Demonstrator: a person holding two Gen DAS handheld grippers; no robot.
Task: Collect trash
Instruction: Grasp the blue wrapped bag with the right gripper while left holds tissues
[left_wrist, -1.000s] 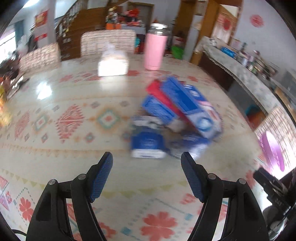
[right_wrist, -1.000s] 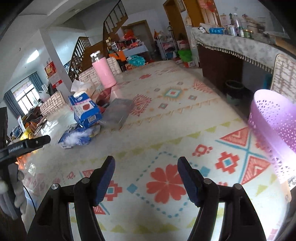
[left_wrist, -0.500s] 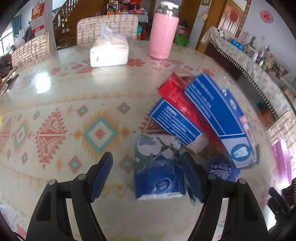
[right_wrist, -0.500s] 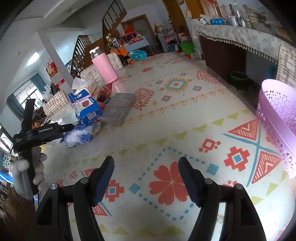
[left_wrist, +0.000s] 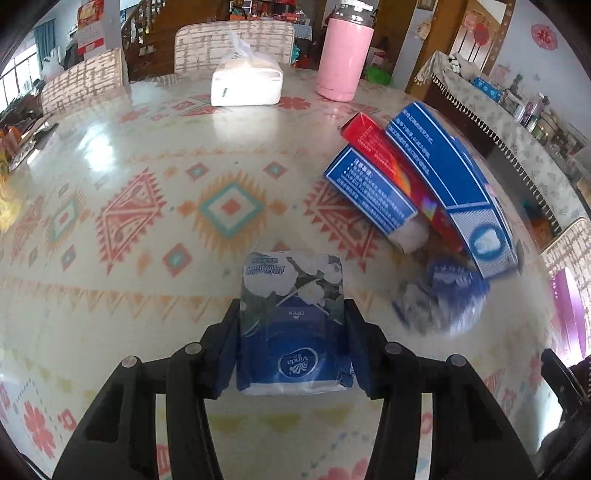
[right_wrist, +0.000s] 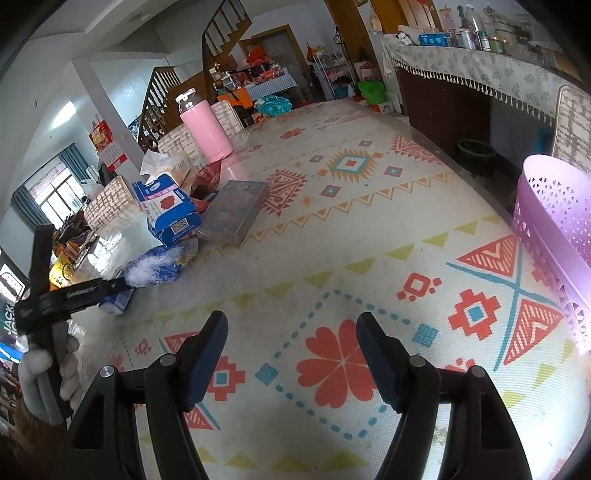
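Tissue pack (left_wrist: 291, 325) sits lower centre of frame, clamped between my left gripper (left_wrist: 291, 347) fingers. Right gripper (right_wrist: 291, 354) gapes wide over tablecloth (right_wrist: 351, 236); purple basket (right_wrist: 554, 229) far right.

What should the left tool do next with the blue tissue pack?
Probably lift it a little off the table. The left tool already has its fingers pressed on both sides of the tissue pack, so the grip looks ready. The purple basket waits on the right, by the open right tool.
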